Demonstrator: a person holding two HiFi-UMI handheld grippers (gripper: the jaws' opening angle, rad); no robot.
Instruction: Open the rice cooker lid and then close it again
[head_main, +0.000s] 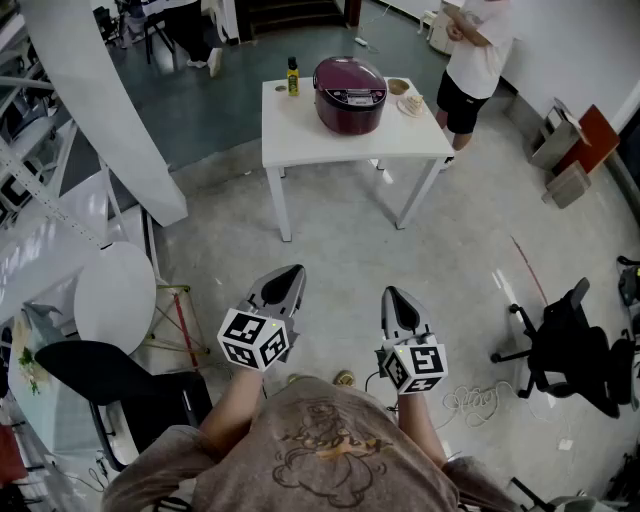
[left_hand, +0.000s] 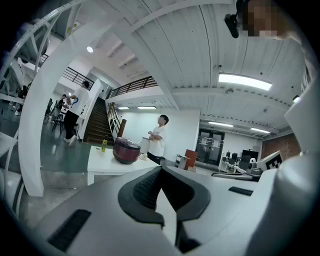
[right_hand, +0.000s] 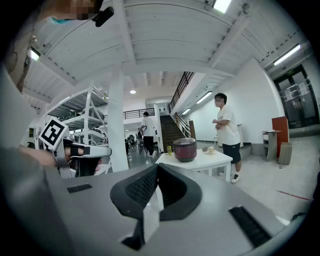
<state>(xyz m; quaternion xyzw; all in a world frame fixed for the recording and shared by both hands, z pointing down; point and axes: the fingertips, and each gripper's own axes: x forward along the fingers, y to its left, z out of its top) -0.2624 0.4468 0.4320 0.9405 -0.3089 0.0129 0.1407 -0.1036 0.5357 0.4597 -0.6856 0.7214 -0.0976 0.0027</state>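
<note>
a dark red rice cooker (head_main: 350, 93), lid down, sits on a white surface (head_main: 300, 140) across the room, well apart from both grippers. a yellow bottle (head_main: 293, 77) stands just left of it, its label too small to read. small dishes (head_main: 405, 98) lie to its right. a person (head_main: 478, 55) stands at the far corner. the left gripper (head_main: 288, 272) and right gripper (head_main: 392, 294) are clenched on nothing, above open floor (head_main: 340, 250). a black office chair (head_main: 565, 345) stands at right.
</note>
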